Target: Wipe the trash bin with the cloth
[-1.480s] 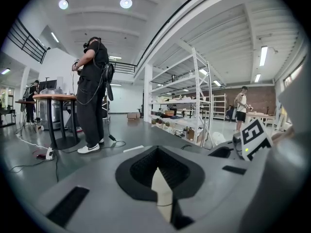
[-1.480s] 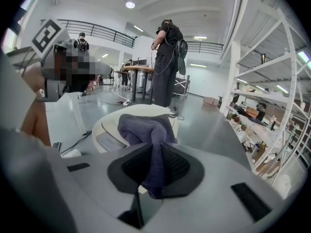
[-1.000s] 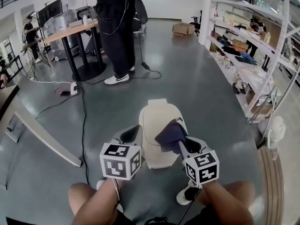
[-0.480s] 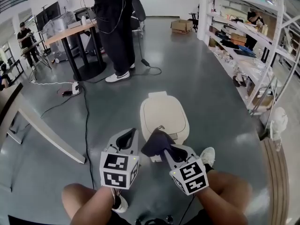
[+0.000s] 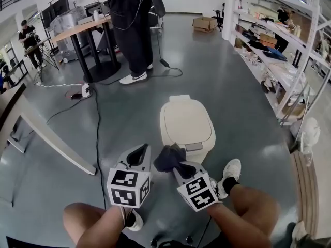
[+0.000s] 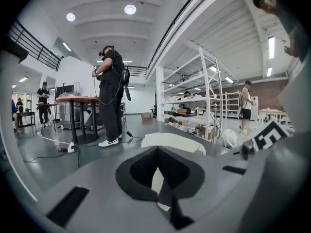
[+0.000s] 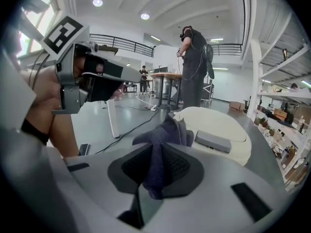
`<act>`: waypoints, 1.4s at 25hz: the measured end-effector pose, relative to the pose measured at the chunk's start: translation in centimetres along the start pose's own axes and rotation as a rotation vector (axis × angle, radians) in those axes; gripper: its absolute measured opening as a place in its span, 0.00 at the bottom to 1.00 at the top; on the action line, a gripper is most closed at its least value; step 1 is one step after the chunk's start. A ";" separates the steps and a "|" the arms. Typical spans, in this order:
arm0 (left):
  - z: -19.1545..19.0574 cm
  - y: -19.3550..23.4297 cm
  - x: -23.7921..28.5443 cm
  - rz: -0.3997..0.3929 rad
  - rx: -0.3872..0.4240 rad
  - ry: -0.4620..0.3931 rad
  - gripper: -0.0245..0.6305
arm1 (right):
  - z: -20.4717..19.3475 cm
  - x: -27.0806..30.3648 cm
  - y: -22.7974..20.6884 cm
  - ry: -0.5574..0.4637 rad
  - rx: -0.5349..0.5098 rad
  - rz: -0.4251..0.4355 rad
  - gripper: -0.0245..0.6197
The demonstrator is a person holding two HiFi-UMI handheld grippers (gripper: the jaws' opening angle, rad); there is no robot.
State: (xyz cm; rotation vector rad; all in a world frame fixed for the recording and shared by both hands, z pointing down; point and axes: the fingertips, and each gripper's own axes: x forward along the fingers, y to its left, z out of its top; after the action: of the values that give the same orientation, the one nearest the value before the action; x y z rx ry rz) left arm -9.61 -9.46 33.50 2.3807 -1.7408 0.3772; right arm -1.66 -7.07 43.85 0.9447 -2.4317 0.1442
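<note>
My left gripper [image 5: 144, 148] hangs over the floor [image 5: 232, 97] just left of the trash bin's near corner. Its jaws are pressed together with nothing between them. Just beside it on the right, the dark cloth [image 5: 169, 157] is bunched up and pinched in the jaws of my right gripper [image 5: 178, 165]. The cloth sits at the near left corner of the trash bin [image 5: 186, 125], level with the lid's front edge and beside the grey pedal tab. I cannot tell whether it touches the bin. The cream bin stands lid down, beyond and to the right of both grippers.

A second ago the cloth lay on top of the lid, near its middle. Since then my right gripper has drawn it back towards me and leftwards, off the lid. The left gripper has barely shifted.

The floor is polished grey concrete. A pale beam [image 5: 51, 141] lies across its left side, with a black cable [image 5: 95, 133] running past it. Farther back a person [image 5: 130, 30] in dark clothes stands beside a table [image 5: 77, 29]. My own shoe [image 5: 230, 170] shows right of the bin, and white shelving [image 5: 279, 50] lines the right edge of the floor.
</note>
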 end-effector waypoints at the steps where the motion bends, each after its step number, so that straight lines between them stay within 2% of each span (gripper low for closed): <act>1: -0.1 0.1 0.1 0.000 -0.008 0.001 0.04 | -0.2 0.4 0.1 0.008 0.002 0.006 0.12; 4: -0.3 0.5 0.2 0.004 -0.013 0.001 0.04 | -0.7 1.4 0.1 0.032 0.015 0.012 0.12; 10: -2.1 0.5 1.4 0.005 -0.009 0.037 0.04 | -2.2 2.5 -2.1 0.067 0.041 -0.051 0.12; 15: -3.5 0.1 2.1 -0.005 -0.012 0.071 0.04 | -2.9 2.1 -4.0 0.082 0.049 -0.112 0.12; 35: -5.3 -1.5 3.5 -0.048 -0.005 0.101 0.04 | -6.8 0.0 -10.3 0.135 0.151 -0.228 0.12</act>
State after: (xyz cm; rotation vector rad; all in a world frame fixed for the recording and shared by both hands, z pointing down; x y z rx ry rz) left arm -7.69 -10.70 39.59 2.3510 -1.6363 0.4766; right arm 8.03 -12.95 48.78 1.2303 -2.1960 0.3033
